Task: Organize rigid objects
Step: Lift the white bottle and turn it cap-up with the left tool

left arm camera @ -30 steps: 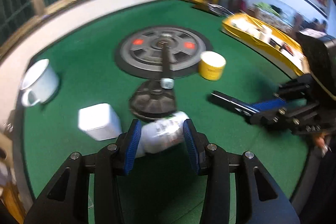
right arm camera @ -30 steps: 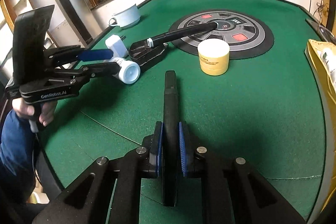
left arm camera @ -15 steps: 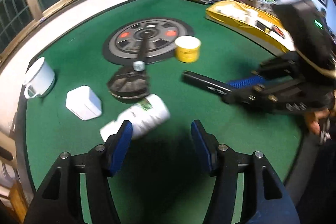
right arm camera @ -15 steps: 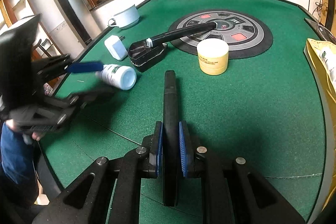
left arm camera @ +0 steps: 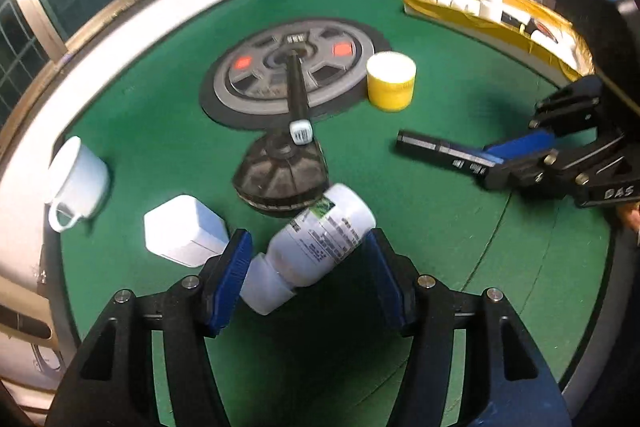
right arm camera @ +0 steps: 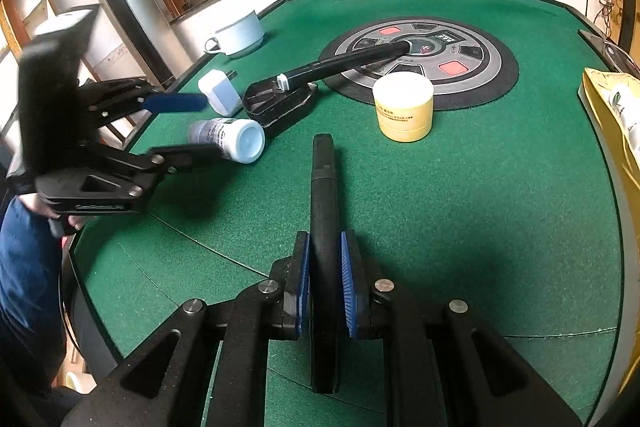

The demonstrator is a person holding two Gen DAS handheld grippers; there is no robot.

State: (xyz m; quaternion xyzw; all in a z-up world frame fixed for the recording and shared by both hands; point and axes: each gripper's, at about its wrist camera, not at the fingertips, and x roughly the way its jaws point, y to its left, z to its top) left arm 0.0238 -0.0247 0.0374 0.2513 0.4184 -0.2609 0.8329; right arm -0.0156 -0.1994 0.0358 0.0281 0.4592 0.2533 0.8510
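Left wrist view shows my left tongs (left arm camera: 306, 277) spread wide around a white bottle (left arm camera: 316, 241) lying on its side on the green counter (left arm camera: 440, 227), cap toward me; the blue pads do not clamp it. Just beyond it sit a white box (left arm camera: 182, 229), a black brush with a long handle (left arm camera: 286, 169), a white mug (left arm camera: 78, 183) and a yellow jar (left arm camera: 391, 81). Right wrist view shows my right tongs (right arm camera: 324, 285) closed on a slim black bar (right arm camera: 324, 227) pointing forward above the counter, with a yellow tray (right arm camera: 600, 103) at the right edge.
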